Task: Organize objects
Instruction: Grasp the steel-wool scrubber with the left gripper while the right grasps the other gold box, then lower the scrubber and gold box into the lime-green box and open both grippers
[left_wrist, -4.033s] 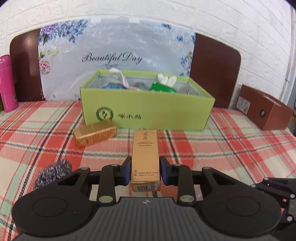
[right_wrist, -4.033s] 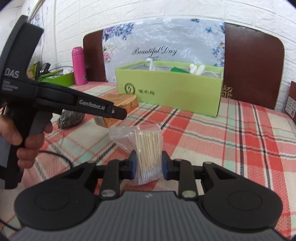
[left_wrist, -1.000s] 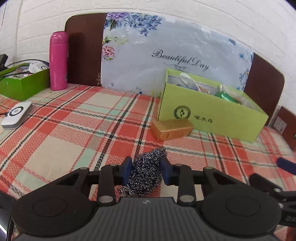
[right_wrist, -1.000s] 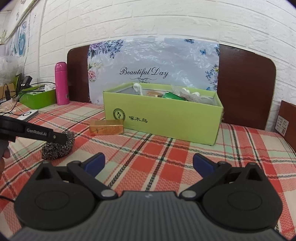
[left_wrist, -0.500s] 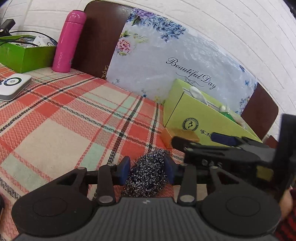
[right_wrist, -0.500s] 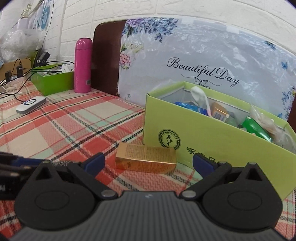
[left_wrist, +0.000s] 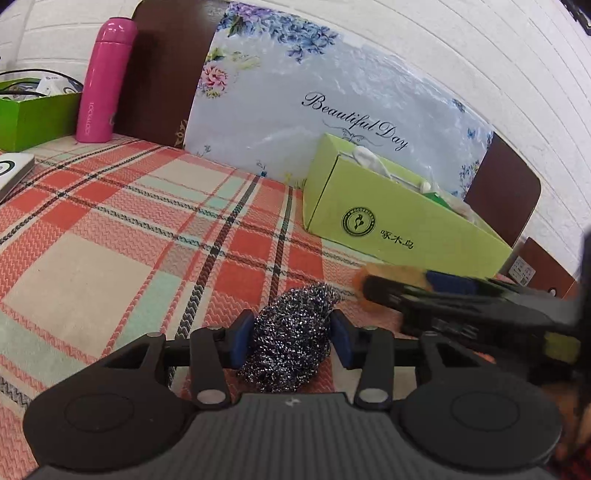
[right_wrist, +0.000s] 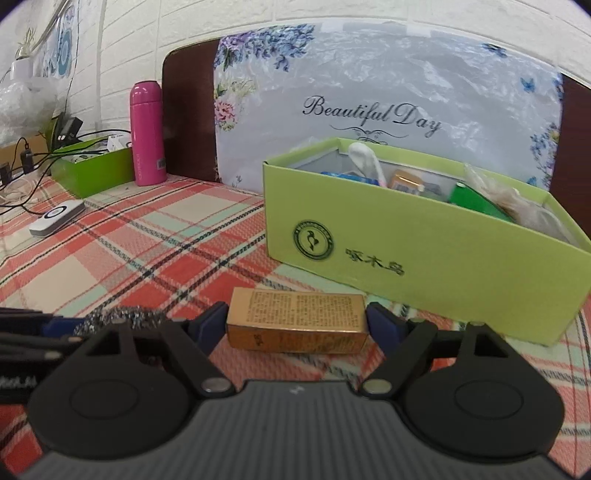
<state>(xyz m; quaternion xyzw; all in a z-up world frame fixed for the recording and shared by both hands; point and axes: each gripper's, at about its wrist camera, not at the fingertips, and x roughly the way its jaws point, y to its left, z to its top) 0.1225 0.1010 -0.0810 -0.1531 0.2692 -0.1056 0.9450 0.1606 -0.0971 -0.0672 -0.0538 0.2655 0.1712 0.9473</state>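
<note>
My left gripper (left_wrist: 291, 341) jaws pinch the steel wool scourer (left_wrist: 291, 339) on the tabletop (left_wrist: 110, 236). My right gripper (right_wrist: 295, 326) jaws, half-wide, bracket the gold carton (right_wrist: 297, 325) endwise, its long axis crosswise, just before the green box (right_wrist: 424, 254).

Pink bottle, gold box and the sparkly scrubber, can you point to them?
Pink bottle (right_wrist: 148, 136), right wrist view, middle of its body.
Gold box (right_wrist: 300, 325), right wrist view, its top face.
Scrubber (left_wrist: 291, 336), left wrist view, middle of the wire ball.
</note>
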